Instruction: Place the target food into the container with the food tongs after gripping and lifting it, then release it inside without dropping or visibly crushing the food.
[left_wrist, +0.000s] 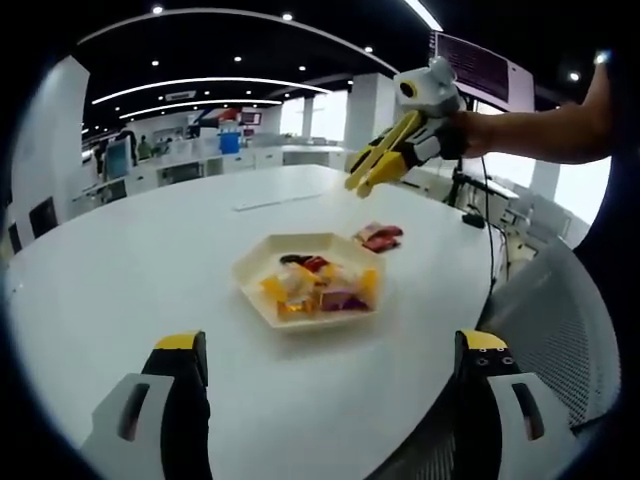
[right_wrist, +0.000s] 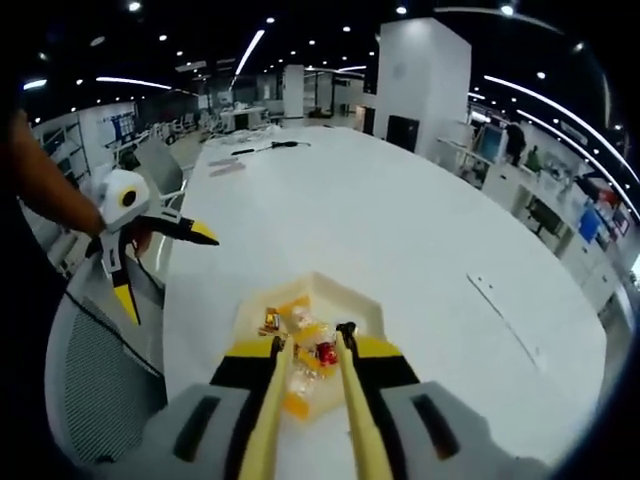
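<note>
Desk (left_wrist: 150, 270): large, white, rounded, in an open-plan office with ceiling lights.

Container (left_wrist: 252, 272): pale hexagonal tray resting on the desk, near its edge. Holds assorted wrapped food pieces (left_wrist: 320, 285) in yellow, red, purple and white.

Loose items: a small red-and-white packet (left_wrist: 380, 237) lying on the desk just beside the tray, apart from it.

Left hand-held gripper (left_wrist: 330, 355): two grey jaws with yellow tips, spread wide, low over the desk, nothing between them. In the right gripper view it appears at the left (right_wrist: 160, 262), jaws splayed, held by a person's hand.

Right hand-held gripper (right_wrist: 312, 335): holds yellow food tongs (right_wrist: 268, 410), whose two arms run forward close together, tips above the tray (right_wrist: 362, 300). A red piece (right_wrist: 326, 352) sits between the tips; whether it is pinched or merely lying beneath them cannot be told. In the left gripper view this gripper (left_wrist: 362, 185) hangs raised above the desk beyond the tray.

Chair (left_wrist: 555, 320): grey mesh, at the desk's edge.
</note>
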